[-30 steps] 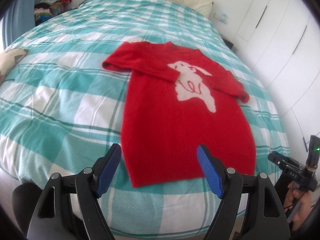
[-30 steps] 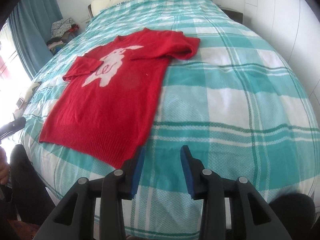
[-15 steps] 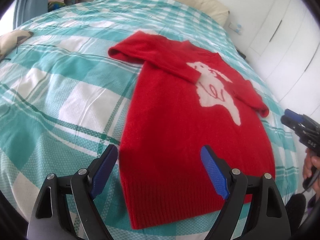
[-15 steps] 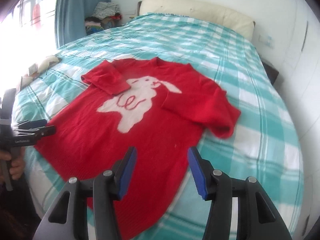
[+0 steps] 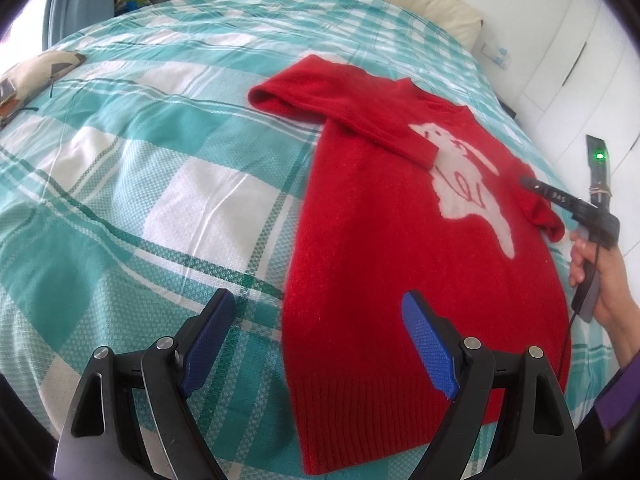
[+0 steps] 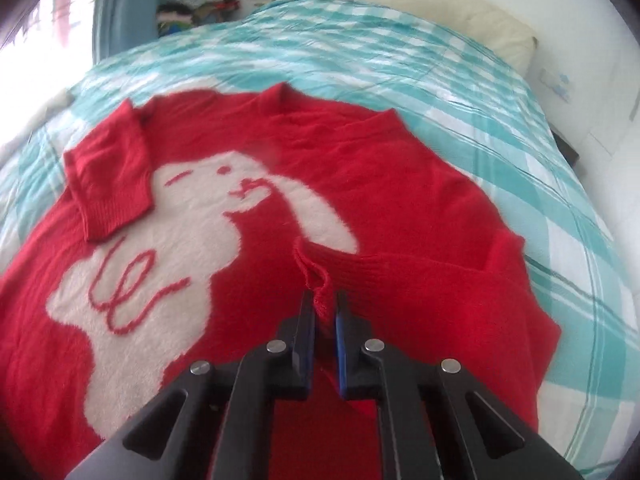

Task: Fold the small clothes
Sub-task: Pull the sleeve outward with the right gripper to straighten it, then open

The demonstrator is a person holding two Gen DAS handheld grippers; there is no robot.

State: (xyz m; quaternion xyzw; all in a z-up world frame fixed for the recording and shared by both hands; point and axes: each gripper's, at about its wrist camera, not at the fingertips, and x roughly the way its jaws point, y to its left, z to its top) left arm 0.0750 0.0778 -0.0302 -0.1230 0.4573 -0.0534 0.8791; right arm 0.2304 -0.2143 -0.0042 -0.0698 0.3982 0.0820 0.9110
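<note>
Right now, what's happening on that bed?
A person is folding a red sweater lying flat on the checked bedspread. The right gripper is shut on the cuff of one sleeve, which is folded across the chest. The left gripper is open near the hem, holding nothing.

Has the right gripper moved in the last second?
Yes. The right gripper went from the bed's foot edge in over the red sweater, toward the pillow, and now pinches a sleeve cuff.
</note>
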